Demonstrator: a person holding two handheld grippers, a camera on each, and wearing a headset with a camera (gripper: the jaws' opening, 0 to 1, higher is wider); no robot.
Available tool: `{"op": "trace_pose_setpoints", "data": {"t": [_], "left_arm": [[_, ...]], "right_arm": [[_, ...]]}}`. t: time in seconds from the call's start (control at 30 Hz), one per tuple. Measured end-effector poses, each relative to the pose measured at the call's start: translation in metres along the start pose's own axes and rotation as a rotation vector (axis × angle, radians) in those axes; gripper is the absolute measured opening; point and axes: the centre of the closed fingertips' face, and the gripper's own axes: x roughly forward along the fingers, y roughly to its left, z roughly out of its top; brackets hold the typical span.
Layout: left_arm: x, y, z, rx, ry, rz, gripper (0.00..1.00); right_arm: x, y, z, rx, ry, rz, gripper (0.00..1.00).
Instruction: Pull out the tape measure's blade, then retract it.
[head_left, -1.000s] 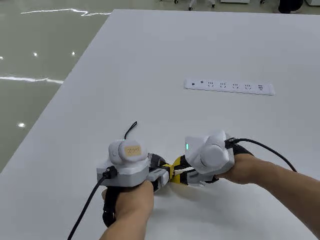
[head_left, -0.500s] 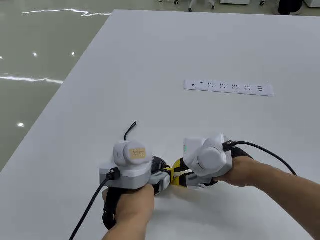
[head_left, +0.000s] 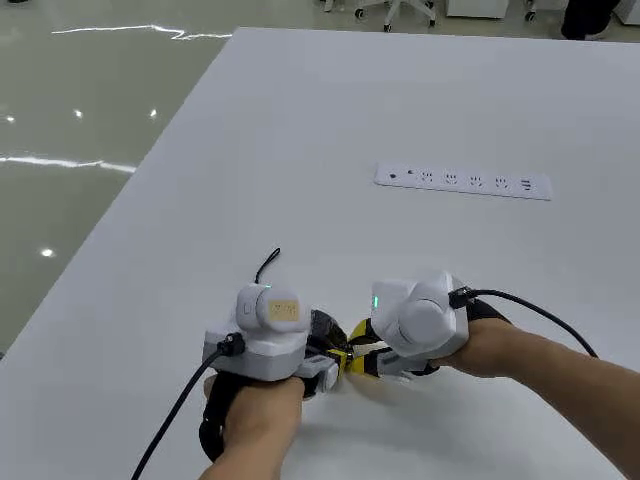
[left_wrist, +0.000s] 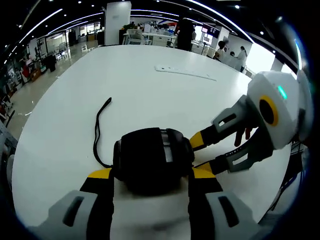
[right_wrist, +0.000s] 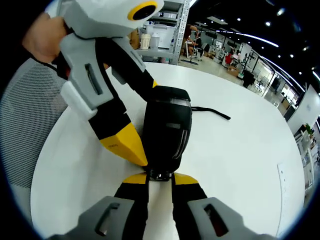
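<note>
A black tape measure (left_wrist: 152, 159) (right_wrist: 167, 127) lies on the white table, its black wrist strap (left_wrist: 98, 131) (head_left: 266, 264) trailing away from it. My left gripper (left_wrist: 152, 180) is shut on the case, one yellow-tipped finger on each side. My right gripper (right_wrist: 160, 177) is shut on the blade's end hook at the case mouth; no blade length shows. In the head view the left gripper (head_left: 322, 365) and the right gripper (head_left: 362, 358) meet tip to tip near the table's front edge, with the tape measure (head_left: 327, 330) mostly hidden between them.
A white power strip (head_left: 462, 181) (left_wrist: 185, 72) lies farther back on the table (head_left: 300, 150). The table's left edge drops to a glossy floor. Cables run back from both grippers along the person's hands.
The two grippers have closed in toward each other, and the gap between them has shrunk. The head camera has shifted slightly.
</note>
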Motion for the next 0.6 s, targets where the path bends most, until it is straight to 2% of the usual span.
{"op": "trace_pose_setpoints", "data": {"t": [0.1, 0.33, 0.6], "left_arm": [[-0.004, 0.001, 0.0, 0.021, -0.001, -0.003, 0.58], [-0.01, -0.001, 0.005, 0.078, 0.001, -0.048, 0.64], [-0.02, -0.003, 0.004, 0.137, 0.01, -0.09, 0.71]], "right_arm": [[0.0, 0.0, 0.0, -0.006, 0.01, -0.004, 0.18], [-0.007, 0.0, 0.0, -0.007, 0.029, -0.026, 0.25], [-0.021, 0.001, 0.001, 0.052, 0.029, -0.066, 0.3]]}}
